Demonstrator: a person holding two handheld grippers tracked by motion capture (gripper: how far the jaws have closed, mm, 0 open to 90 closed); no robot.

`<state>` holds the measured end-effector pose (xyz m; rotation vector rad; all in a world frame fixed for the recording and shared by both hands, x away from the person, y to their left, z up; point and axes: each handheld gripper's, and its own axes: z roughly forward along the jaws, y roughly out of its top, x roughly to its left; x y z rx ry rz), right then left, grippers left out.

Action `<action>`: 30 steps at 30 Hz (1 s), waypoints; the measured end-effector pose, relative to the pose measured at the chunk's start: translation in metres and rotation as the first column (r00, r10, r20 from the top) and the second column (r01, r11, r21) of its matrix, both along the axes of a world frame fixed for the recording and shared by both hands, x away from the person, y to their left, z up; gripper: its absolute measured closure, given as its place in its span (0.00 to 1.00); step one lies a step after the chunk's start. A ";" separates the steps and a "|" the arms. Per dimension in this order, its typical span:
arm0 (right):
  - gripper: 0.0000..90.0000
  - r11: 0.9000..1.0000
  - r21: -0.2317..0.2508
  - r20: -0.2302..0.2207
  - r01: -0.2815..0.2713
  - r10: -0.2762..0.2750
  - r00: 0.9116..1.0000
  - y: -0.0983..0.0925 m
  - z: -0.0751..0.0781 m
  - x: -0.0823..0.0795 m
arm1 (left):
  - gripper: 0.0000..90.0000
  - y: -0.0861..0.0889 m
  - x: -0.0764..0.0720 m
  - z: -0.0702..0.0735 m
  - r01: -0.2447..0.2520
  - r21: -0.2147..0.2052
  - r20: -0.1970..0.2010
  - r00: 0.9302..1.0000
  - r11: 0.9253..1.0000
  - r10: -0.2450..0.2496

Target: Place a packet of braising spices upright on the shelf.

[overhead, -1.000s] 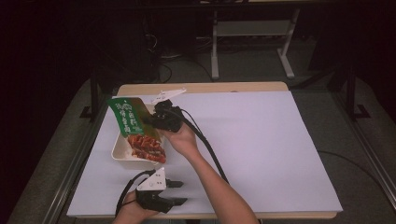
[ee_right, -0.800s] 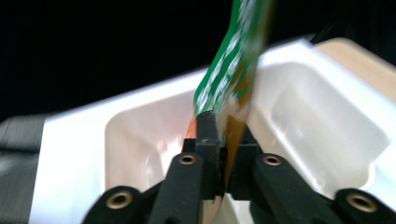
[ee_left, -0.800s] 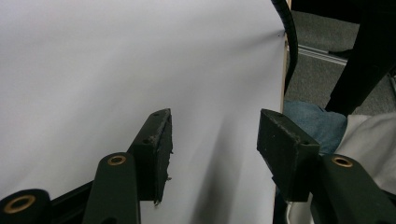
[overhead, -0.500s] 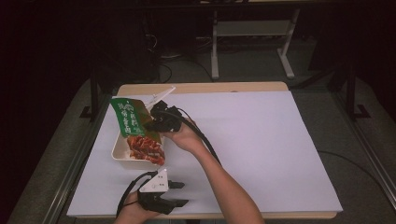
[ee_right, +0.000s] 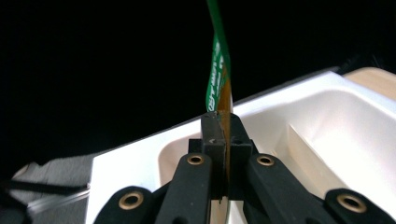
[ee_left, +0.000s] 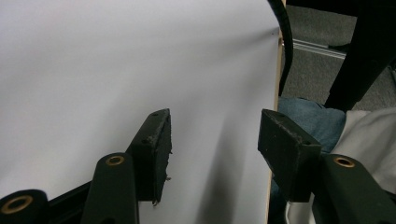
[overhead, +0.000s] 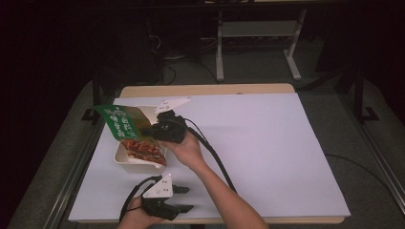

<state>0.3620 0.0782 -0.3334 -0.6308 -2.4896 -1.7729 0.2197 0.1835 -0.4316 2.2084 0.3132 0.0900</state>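
Green packet [overhead: 123,123] is seen held above the far end of a white tray [overhead: 125,161], pinched at one edge by the right claw [overhead: 154,130]. In the right gripper view the 2 black jaws are pressed flat together on the packet [ee_right: 217,74], which is seen edge-on rising straight up from between them, green with white lettering on one face and an orange-brown tone at its lower part. No gap is seen between the jaws apart from the thin sheet itself. Behind them the pale tray [ee_right: 327,121] is seen, with a divider inside it.

In the high view the packet is tilted, its free end reaching out toward the left edge of the worktop [overhead: 286,143], which is covered in white. Reddish-brown food [overhead: 143,150] is seen in the near part of the tray. The right hand [overhead: 184,148] is wrapped around the gripper body just beside the tray, with a black cable [overhead: 215,155] trailing back along the forearm.

The left claw [overhead: 184,199] is held low at the near edge of the worktop, well apart from the tray. In the left gripper view its jaws are spread wide (nothing is seen between them but bare white surface), and the left claw [ee_left: 212,154] is seen gripping nothing. Whether its jaws touch the worktop cannot be told. Blue denim [ee_left: 308,116] is seen past the worktop edge in that view.
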 end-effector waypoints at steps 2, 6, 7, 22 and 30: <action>1.00 0.999 0.002 0.005 0.047 -0.047 0.999 0.000 -0.008 0.002 | 0.46 -0.001 0.000 -0.001 -0.006 -0.005 -0.004 1.000 1.000 0.006; 1.00 0.996 0.018 0.009 0.084 -0.084 0.996 -0.003 -0.016 0.004 | 0.44 0.000 0.001 -0.001 -0.009 -0.001 -0.007 1.000 1.000 0.009; 1.00 0.996 0.011 0.015 0.086 -0.087 0.996 -0.003 -0.019 0.004 | 0.43 0.000 0.002 -0.001 -0.010 -0.001 -0.007 1.000 1.000 0.010; 0.99 0.991 0.049 -0.010 0.121 -0.121 0.993 -0.013 -0.040 -0.001 | 0.42 -0.003 0.000 -0.002 -0.003 -0.002 -0.009 1.000 1.000 0.003; 0.98 0.995 0.096 0.025 0.026 -0.029 0.999 -0.011 -0.033 -0.011 | 0.41 -0.001 0.000 -0.001 -0.004 -0.002 -0.001 1.000 1.000 0.004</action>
